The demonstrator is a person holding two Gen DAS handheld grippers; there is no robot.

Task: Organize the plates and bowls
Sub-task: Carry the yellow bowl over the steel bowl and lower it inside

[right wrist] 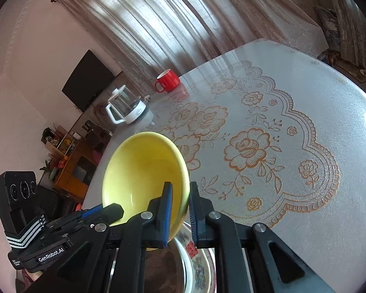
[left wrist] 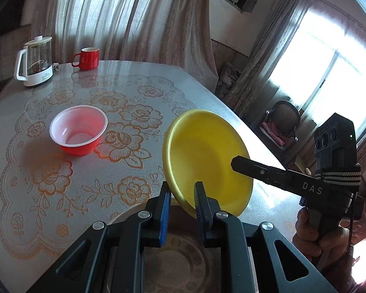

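A yellow plate point(left wrist: 205, 156) is held tilted on edge above the table, also in the right wrist view point(right wrist: 144, 171). My left gripper point(left wrist: 181, 195) is shut on its lower rim. My right gripper point(right wrist: 179, 195) is shut on the opposite rim; its finger point(left wrist: 256, 168) crosses the plate in the left view. A red bowl with a white inside point(left wrist: 78, 129) stands upright on the table to the left. Under the grippers sits a metal bowl point(left wrist: 173, 263) inside a patterned plate point(right wrist: 202, 266).
The table point(right wrist: 305, 171) has a white cloth with orange flowers. A red mug point(left wrist: 86, 58) and a glass kettle point(left wrist: 35, 61) stand at the far left corner. Curtains hang behind; a chair point(left wrist: 283, 122) is off the table's right edge.
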